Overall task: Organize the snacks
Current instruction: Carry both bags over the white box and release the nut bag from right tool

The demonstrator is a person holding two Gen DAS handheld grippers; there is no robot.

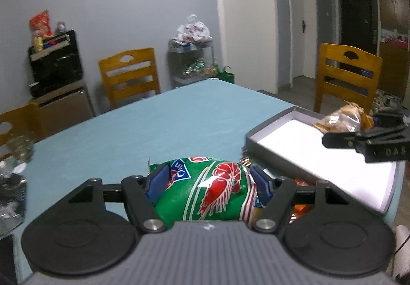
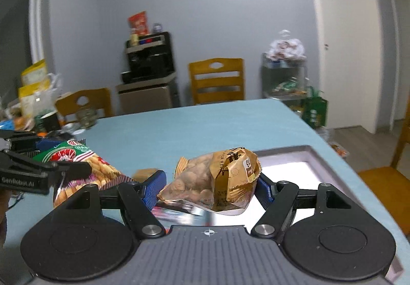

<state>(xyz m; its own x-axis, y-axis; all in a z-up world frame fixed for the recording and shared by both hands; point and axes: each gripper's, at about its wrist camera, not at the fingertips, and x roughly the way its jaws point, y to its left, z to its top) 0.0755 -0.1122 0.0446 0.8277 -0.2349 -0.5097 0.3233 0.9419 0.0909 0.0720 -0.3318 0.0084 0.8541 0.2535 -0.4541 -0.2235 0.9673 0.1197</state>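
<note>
Shrimp-cracker bag sat pinched in my left gripper above the blue table. Only the right view showed its cracker window; my right gripper clamped the brown snack bag over the tray.

Left wrist view: sits just behind the left gripper, close above the desk, facing forward and slightly downward across it toward the grey wall.
Right wrist view: rides just behind the right gripper, equally close and low, facing the same wall.
Shared foreground: the grey tray at 3 o'clock in the left view, at 1 o'clock in the right.
Shared background: the black machine at 10 o'clock left, 12 o'clock right.
Cross-sighting: each view catches the other gripper at its edge.
</note>
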